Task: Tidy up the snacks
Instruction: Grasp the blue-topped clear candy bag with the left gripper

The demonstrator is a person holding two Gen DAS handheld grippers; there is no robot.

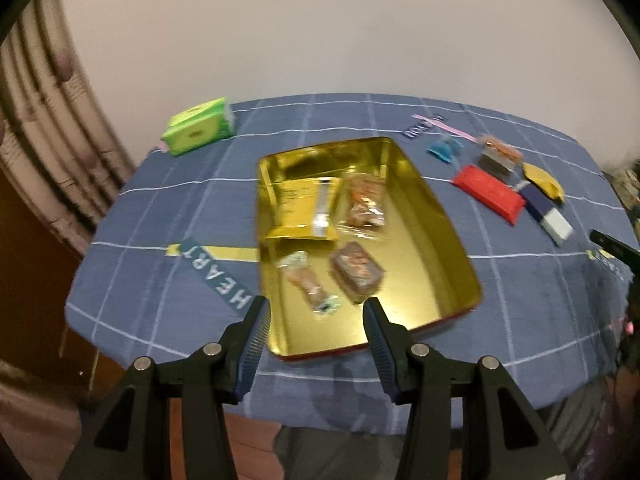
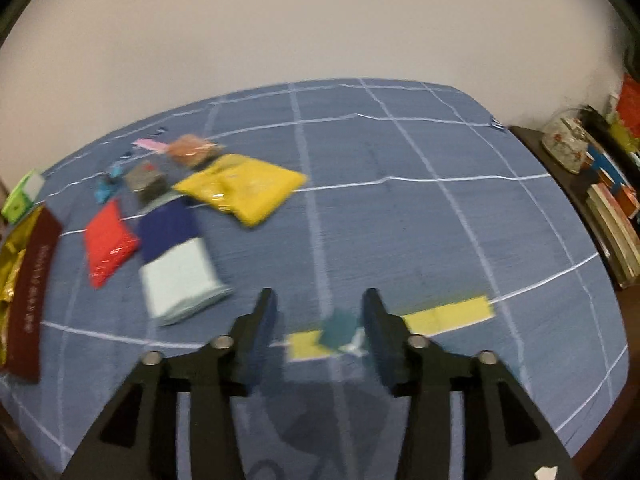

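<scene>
A gold tin tray lies on the blue checked tablecloth and holds a yellow packet, a clear bag of biscuits, a small wrapped snack and a brown wrapped cake. My left gripper hovers open over the tray's near end, with nothing between its fingers. Loose snacks lie right of the tray: a red packet, a navy and white packet, a yellow packet and smaller ones behind them. My right gripper stands open and empty above bare cloth, right of the navy packet.
A green tissue pack sits at the table's far left corner. The tray's dark red side shows at the left of the right wrist view. A dark shelf with books stands beyond the table's right edge. A curtain hangs at left.
</scene>
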